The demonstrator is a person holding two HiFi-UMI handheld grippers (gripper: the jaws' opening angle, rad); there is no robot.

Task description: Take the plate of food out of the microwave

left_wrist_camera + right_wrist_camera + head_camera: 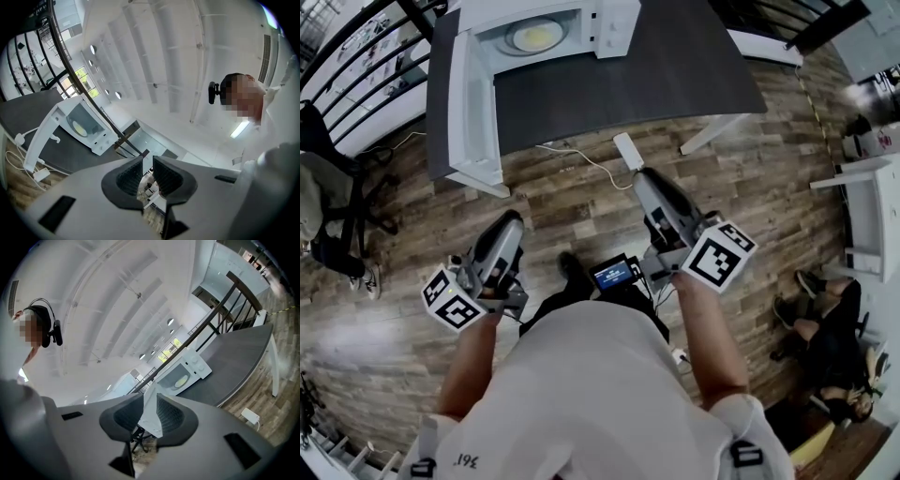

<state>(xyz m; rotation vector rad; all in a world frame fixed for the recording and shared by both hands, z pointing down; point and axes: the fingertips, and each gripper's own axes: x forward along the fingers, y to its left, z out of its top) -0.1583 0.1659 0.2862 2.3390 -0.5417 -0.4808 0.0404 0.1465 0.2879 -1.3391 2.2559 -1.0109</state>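
The white microwave (pixel 614 23) stands on a dark grey table (pixel 675 75) with its door (pixel 469 103) swung wide open to the left. Inside lies a plate of yellow food (pixel 534 36). My left gripper (pixel 511 223) and right gripper (pixel 639 176) hang over the wooden floor, well short of the table and apart from the microwave. The left gripper view shows the microwave (pixel 82 123) far off and the left gripper (pixel 147 161) with a narrow gap, nothing in it. In the right gripper view the right gripper (pixel 150 400) is likewise slightly apart and empty, with the plate (pixel 181 380) in the distance.
A white power adapter (pixel 628 150) with its cable lies on the floor by the table's front edge. A person (pixel 825 337) sits at the right near a white desk (pixel 862 216). A chair (pixel 328 216) and a black railing (pixel 356 56) are at the left.
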